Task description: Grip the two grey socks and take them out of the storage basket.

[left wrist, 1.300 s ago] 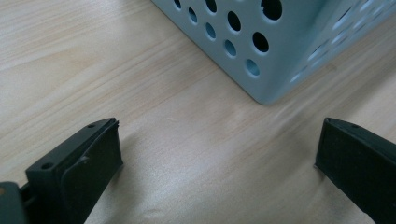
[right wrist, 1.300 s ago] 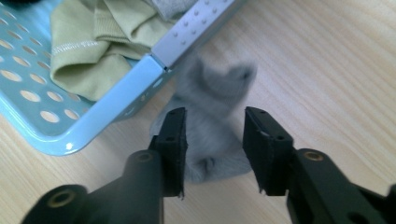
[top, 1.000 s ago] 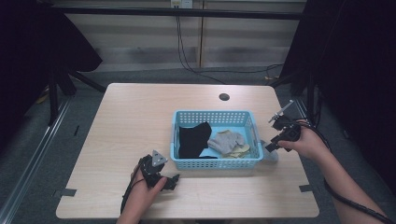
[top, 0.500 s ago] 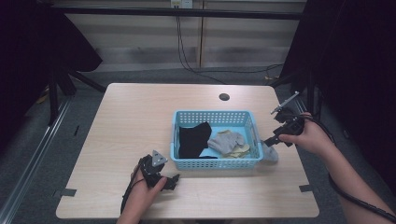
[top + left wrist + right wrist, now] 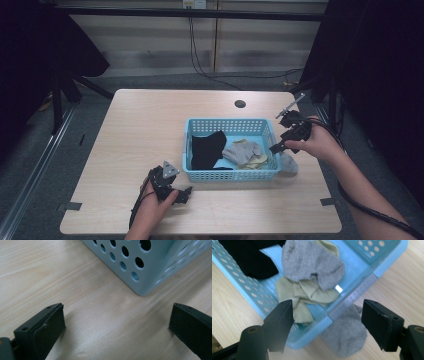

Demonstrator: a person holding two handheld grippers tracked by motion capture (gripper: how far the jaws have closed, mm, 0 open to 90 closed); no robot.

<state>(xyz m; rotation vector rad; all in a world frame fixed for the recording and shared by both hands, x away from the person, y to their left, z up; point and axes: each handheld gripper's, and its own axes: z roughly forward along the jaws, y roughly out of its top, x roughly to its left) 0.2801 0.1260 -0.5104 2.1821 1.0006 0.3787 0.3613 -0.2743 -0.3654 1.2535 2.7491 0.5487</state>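
- Blue basket sitting right of centre in the high view, on the wooden table.
- Inside it: black sock on the left half, grey sock right of it, lying on top of some yellow-green socks.
- Second grey sock outside the basket, on the table, pressed up against its lower right corner. In the right gripper view, low centre, poking out from under the basket rim.
- Right gripper held over the basket's right edge, right of centre in the high view, just above that loose sock.
- Jaws of the right gripper just been opening, now spread wide, nothing pinched; loose grey sock and the basket rim showing in the gap between them, below the pads.
- Same view, upper half: grey sock in the basket, yellow-green socks under it, black sock in the upper left corner.
- Left gripper parked at lower left of the high view, down on the table, just off the basket's lower left corner.
- Left gripper jaws spread wide too, nothing but bare tabletop between them; basket corner at upper right of that view, close but not touching.
- Small dark hole in the table, above the basket.
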